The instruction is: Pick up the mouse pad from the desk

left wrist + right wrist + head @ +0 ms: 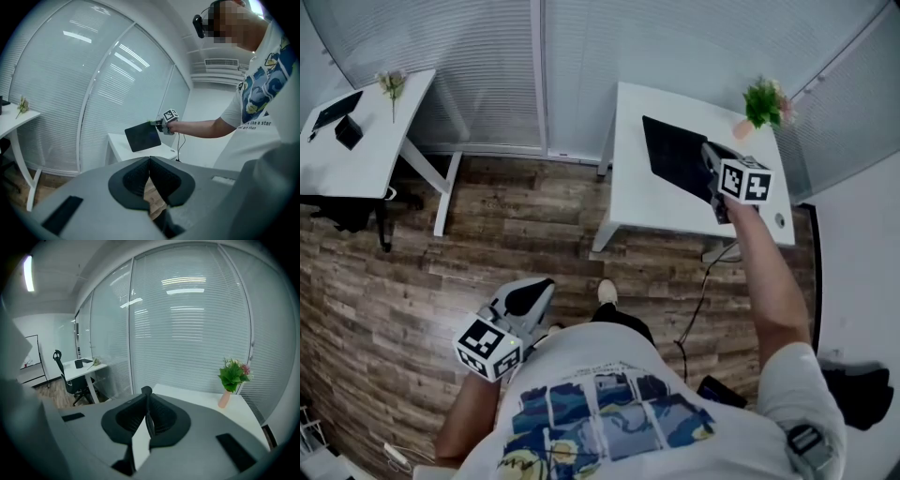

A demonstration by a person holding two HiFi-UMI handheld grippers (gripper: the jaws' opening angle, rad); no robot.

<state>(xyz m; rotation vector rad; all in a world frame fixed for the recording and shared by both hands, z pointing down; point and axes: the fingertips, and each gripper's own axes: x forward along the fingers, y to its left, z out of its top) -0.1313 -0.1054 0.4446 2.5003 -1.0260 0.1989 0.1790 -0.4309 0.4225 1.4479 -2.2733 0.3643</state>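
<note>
The black mouse pad [675, 155] hangs tilted above the white desk [628, 202], off its surface. My right gripper [710, 155] is shut on the pad's right edge, at arm's length. In the left gripper view the pad [143, 137] is a dark rectangle held by the right gripper [159, 124] over the desk [117, 145]. In the right gripper view the pad [146, 420] appears edge-on, pinched between the pads of the right gripper [147, 404]. My left gripper [530, 295] is low by the person's body, shut and holding nothing [149, 161].
A green plant in a pink vase [761, 105] stands at the desk's far right corner. A second white desk [366, 150] with a dark device is at the left, an office chair [70, 376] beside it. Blinds cover the glass wall behind; a cable [698, 300] trails on the wooden floor.
</note>
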